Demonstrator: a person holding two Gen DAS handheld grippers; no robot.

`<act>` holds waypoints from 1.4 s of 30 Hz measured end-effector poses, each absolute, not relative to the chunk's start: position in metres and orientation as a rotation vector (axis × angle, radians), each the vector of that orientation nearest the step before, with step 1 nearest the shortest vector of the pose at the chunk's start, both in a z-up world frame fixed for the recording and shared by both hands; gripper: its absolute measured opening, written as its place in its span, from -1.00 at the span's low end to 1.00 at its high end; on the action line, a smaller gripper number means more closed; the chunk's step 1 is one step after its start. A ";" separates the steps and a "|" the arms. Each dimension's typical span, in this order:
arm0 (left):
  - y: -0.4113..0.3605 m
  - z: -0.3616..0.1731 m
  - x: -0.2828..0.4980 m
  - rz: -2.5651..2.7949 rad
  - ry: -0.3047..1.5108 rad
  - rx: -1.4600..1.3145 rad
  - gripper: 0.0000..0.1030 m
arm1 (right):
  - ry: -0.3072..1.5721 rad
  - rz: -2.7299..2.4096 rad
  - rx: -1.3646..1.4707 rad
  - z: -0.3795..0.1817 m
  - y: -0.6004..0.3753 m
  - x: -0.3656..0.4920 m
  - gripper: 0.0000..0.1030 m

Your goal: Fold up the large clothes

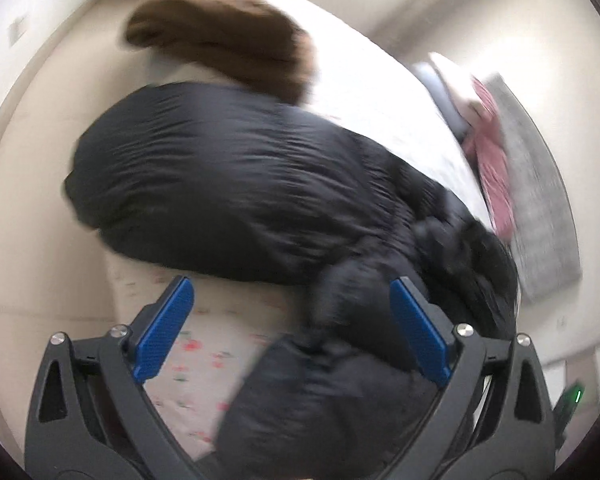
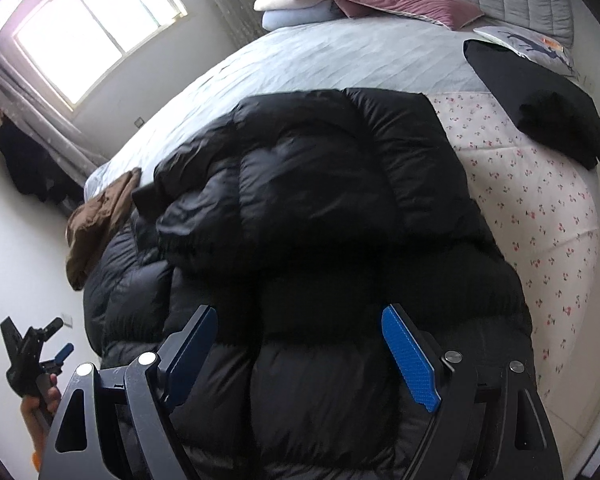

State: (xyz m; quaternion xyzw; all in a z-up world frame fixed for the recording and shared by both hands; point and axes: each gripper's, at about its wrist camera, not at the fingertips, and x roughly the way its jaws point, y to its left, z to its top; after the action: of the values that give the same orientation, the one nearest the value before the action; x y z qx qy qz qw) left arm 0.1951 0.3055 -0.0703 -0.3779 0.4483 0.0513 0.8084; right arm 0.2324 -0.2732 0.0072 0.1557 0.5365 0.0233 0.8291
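Looking past your right gripper [image 2: 300, 356], you have its jaws spread wide and empty above the black puffer coat [image 2: 320, 208], which lies on the bed [image 2: 540, 208] straight ahead of and under the fingers, its quilted body piled in bulky layers rather than flat. Your left gripper [image 1: 292, 328] is likewise gaping with nothing pinched; in its own blurred view part of the coat sits under the right-hand finger while floral sheet shows under the other. From the right wrist you can see that left tool low and off to the left, clear of the bed's edge, held in a hand [image 2: 46, 396]. You appear to be between folds: one layer looks laid over, and neither tool has a hold. The next move likely calls for choosing an edge or sleeve on the side nearest you, closing firmly on the slippery padded fabric, and carrying it across without dragging the whole pile. Counting: one puffer coat, one brown garment [image 2: 100, 220] to the left of the coat at the bed's edge, one folded black garment [image 2: 540, 108] ahead and to the right, two pink pillows [image 2: 400, 0] far ahead by the headboard, one grey printed cushion [image 2: 516, 42], two grippers.
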 end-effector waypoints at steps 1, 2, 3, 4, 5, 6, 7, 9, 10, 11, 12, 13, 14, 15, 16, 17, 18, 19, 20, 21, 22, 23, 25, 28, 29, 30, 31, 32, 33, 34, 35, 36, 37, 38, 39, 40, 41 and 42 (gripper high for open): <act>0.317 -0.082 0.191 0.128 0.961 -0.867 0.90 | 1.141 0.051 0.326 0.007 -0.271 0.230 0.66; 0.325 -0.089 0.189 0.133 0.961 -0.907 0.90 | 1.143 0.052 0.321 0.008 -0.266 0.227 0.66; 0.333 -0.100 0.188 0.138 0.960 -0.962 0.90 | 1.142 0.054 0.319 0.008 -0.264 0.225 0.66; 0.340 -0.111 0.188 0.142 0.961 -1.009 0.90 | 1.143 0.059 0.315 0.008 -0.260 0.222 0.66; 0.344 -0.118 0.189 0.147 0.959 -1.041 0.90 | 1.146 0.065 0.310 0.007 -0.255 0.219 0.66; 0.349 -0.126 0.188 0.148 0.954 -1.079 0.90 | 1.150 0.071 0.306 0.006 -0.252 0.216 0.66; 0.355 -0.136 0.188 0.148 0.943 -1.127 0.90 | 1.154 0.076 0.303 0.006 -0.249 0.214 0.66; 0.365 -0.154 0.188 0.165 0.928 -1.220 0.90 | 1.165 0.091 0.294 0.003 -0.243 0.209 0.66; 0.370 -0.165 0.186 0.176 0.908 -1.285 0.90 | 1.168 0.098 0.287 0.002 -0.240 0.206 0.66; 0.372 -0.170 0.185 0.183 0.893 -1.326 0.90 | 1.171 0.103 0.278 0.001 -0.238 0.204 0.66; 0.376 -0.178 0.183 0.194 0.870 -1.374 0.90 | 1.173 0.105 0.273 0.000 -0.236 0.202 0.66; 0.380 -0.186 0.181 0.207 0.845 -1.424 0.89 | 1.178 0.108 0.267 -0.002 -0.234 0.200 0.66; 0.383 -0.193 0.179 0.213 0.816 -1.474 0.89 | 1.183 0.110 0.266 -0.004 -0.234 0.198 0.66; 0.385 -0.200 0.178 0.217 0.791 -1.519 0.89 | 1.187 0.110 0.267 -0.005 -0.233 0.197 0.66; 0.387 -0.208 0.176 0.230 0.763 -1.575 0.89 | 1.192 0.109 0.267 -0.007 -0.233 0.196 0.66; 0.389 -0.214 0.177 0.246 0.749 -1.603 0.89 | 1.195 0.109 0.267 -0.009 -0.233 0.196 0.66; 0.391 -0.218 0.177 0.265 0.737 -1.620 0.89 | 1.198 0.106 0.268 -0.010 -0.234 0.195 0.66; 0.394 -0.222 0.178 0.286 0.721 -1.631 0.81 | 1.201 0.102 0.270 -0.012 -0.235 0.195 0.66; 0.396 -0.225 0.178 0.307 0.713 -1.640 0.75 | 1.203 0.100 0.275 -0.014 -0.236 0.195 0.66; 0.400 -0.229 0.178 0.335 0.701 -1.655 0.55 | 1.205 0.099 0.279 -0.015 -0.236 0.195 0.66; 0.403 -0.231 0.178 0.354 0.689 -1.666 0.15 | 1.208 0.098 0.284 -0.016 -0.237 0.196 0.66; 0.407 -0.231 0.177 0.364 0.665 -1.680 -0.10 | 1.210 0.098 0.288 -0.017 -0.238 0.196 0.66; 0.415 -0.221 0.177 0.346 0.605 -1.686 -0.80 | 1.211 0.097 0.294 -0.018 -0.240 0.196 0.66; 0.413 -0.164 0.185 0.333 0.535 -1.433 -0.85 | 1.210 0.095 0.296 -0.019 -0.246 0.197 0.66; 0.410 -0.144 0.188 0.311 0.519 -1.352 -0.86 | 1.214 0.094 0.295 -0.020 -0.247 0.199 0.66; 0.405 -0.124 0.192 0.289 0.500 -1.284 -0.87 | 1.219 0.092 0.293 -0.021 -0.249 0.200 0.66; 0.396 -0.097 0.198 0.253 0.471 -1.202 -0.88 | 1.222 0.090 0.291 -0.021 -0.250 0.202 0.66; 0.387 -0.075 0.202 0.219 0.448 -1.145 -0.88 | 1.224 0.084 0.291 -0.022 -0.252 0.204 0.66; 0.377 -0.053 0.207 0.183 0.426 -1.087 -0.88 | 1.224 0.082 0.291 -0.022 -0.253 0.206 0.66; 0.364 -0.027 0.212 0.141 0.401 -1.017 -0.88 | 1.222 0.082 0.292 -0.021 -0.255 0.208 0.66; 0.354 -0.010 0.216 0.115 0.386 -0.970 -0.88 | 1.219 0.083 0.294 -0.021 -0.256 0.209 0.66; 0.338 0.015 0.221 0.076 0.366 -0.900 -0.88 | 1.215 0.086 0.296 -0.020 -0.256 0.211 0.66; 0.324 0.033 0.224 0.046 0.352 -0.853 -0.88 | 1.211 0.088 0.296 -0.019 -0.257 0.213 0.66; 0.307 0.054 0.230 0.007 0.339 -0.799 -0.88 | 1.209 0.088 0.296 -0.018 -0.258 0.215 0.66; 0.286 0.075 0.236 -0.034 0.331 -0.740 -0.88 | 1.207 0.088 0.297 -0.017 -0.258 0.216 0.66; 0.264 0.094 0.242 -0.078 0.330 -0.679 -0.88 | 1.205 0.090 0.301 -0.017 -0.259 0.217 0.66; 0.252 0.106 0.247 -0.105 0.329 -0.642 -0.88 | 1.204 0.095 0.306 -0.017 -0.260 0.219 0.66; 0.232 0.121 0.251 -0.147 0.324 -0.593 -0.88 | 1.203 0.098 0.309 -0.017 -0.260 0.220 0.66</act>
State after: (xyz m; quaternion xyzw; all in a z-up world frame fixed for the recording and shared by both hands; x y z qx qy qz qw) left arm 0.2507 0.2320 0.1213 -0.2908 0.1586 -0.0721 0.9408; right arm 0.2199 -0.2602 -0.0169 0.1449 0.5632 0.0459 0.8122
